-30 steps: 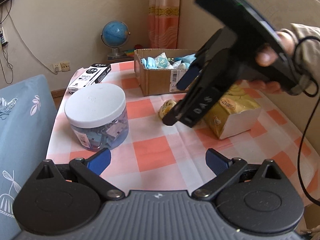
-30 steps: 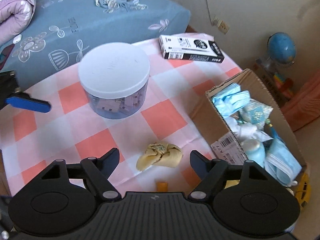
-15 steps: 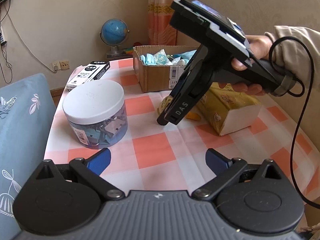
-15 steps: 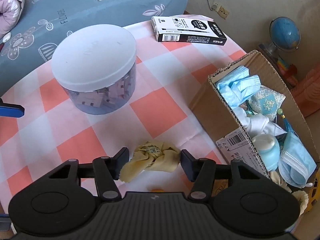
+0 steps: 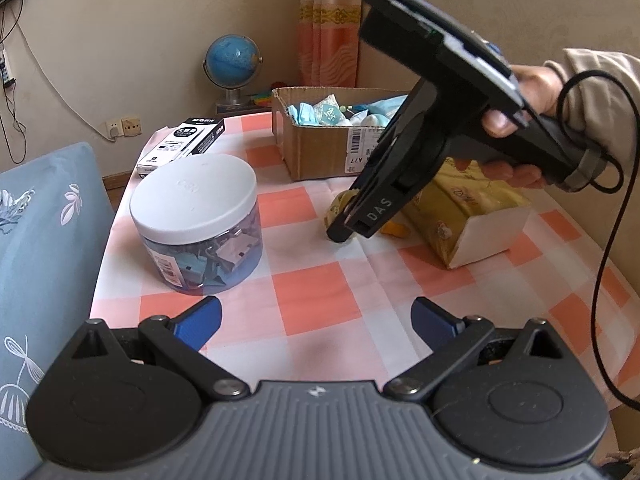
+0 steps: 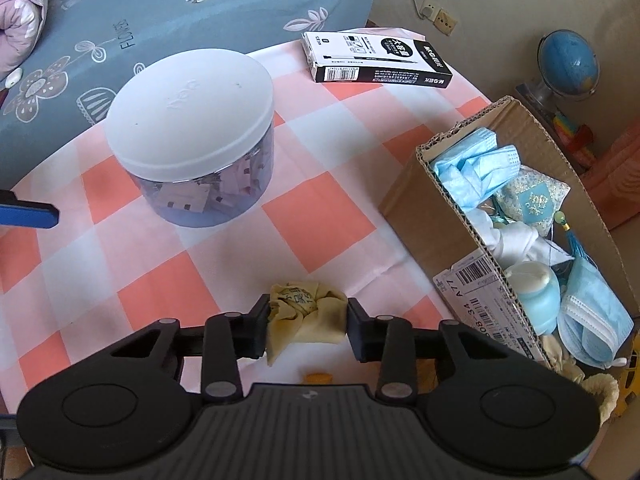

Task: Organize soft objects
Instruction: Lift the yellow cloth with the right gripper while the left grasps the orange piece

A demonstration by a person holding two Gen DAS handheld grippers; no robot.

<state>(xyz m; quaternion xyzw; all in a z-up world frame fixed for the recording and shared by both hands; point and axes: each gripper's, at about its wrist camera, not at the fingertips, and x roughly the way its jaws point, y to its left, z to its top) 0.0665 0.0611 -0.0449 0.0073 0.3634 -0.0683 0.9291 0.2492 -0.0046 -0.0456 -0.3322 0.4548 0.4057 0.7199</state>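
A crumpled yellow cloth bundle (image 6: 306, 316) lies on the checked tablecloth, and my right gripper (image 6: 307, 320) is shut on it, both pads pressing its sides. In the left wrist view the same right gripper (image 5: 340, 232) points steeply down at the yellow cloth (image 5: 335, 208), held by a person's hand (image 5: 516, 120). My left gripper (image 5: 316, 320) hovers open over the near part of the table, nothing between its blue fingers (image 5: 200, 318). A cardboard box (image 6: 472, 224) to the right holds blue face masks (image 6: 472, 168), a white cloth and other soft items.
A clear jar with a white lid (image 6: 188, 116) stands left of the cloth. A black-and-white pen box (image 6: 376, 60) lies at the far edge. A yellow tissue pack (image 5: 468, 216) sits beside the box. A blue bed (image 6: 140, 20) borders the table; a globe (image 6: 568, 64) stands beyond.
The right gripper came down around the yellow cloth and its jaws closed from wide apart onto it. The left gripper stayed still and open.
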